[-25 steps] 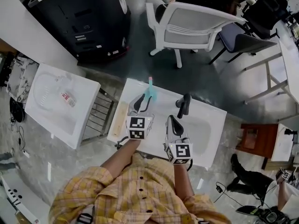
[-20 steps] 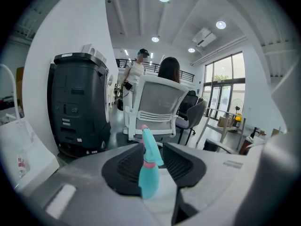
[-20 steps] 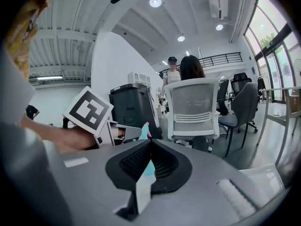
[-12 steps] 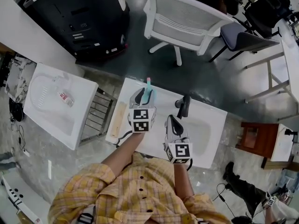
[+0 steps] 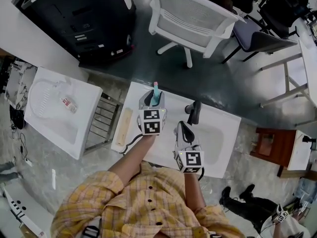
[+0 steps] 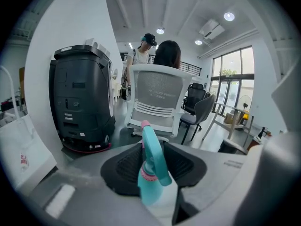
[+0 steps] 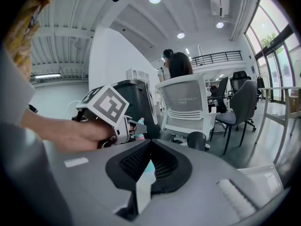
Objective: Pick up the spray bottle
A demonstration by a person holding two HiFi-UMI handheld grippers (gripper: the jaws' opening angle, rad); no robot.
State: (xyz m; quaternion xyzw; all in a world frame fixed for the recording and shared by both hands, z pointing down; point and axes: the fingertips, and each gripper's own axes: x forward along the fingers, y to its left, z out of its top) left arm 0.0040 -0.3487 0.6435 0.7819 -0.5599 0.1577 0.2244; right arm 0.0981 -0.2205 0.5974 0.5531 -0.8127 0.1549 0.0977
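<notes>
As far as I could judge from where I stood, the grasp was made but the lift was not yet proven. The left tool (image 5: 152,100) was at the far edge of the table (image 5: 218,133), close to its far left corner. Its jaws were closed on the spray bottle (image 6: 151,166), with one black pad (image 6: 124,166) on each side of the teal head. What was left, I think, was to raise the bottle clear of the table. No view showed the base of the bottle, so I could not tell if it stood on the table or hung just above it. The right tool (image 5: 182,131) was near the middle of the table, apart from the bottle, with its jaws together at the tips and nothing between them.

The head view gave the place of things on the table, but of the bottle it showed only the pink-tipped top beyond the left tool. The left gripper view showed the grip itself, with the pink collar (image 6: 146,174) low between the pads. Only the right gripper view showed the left tool from the side, with its marker cube (image 7: 104,105) and the hand (image 7: 70,133) that held it.
</notes>
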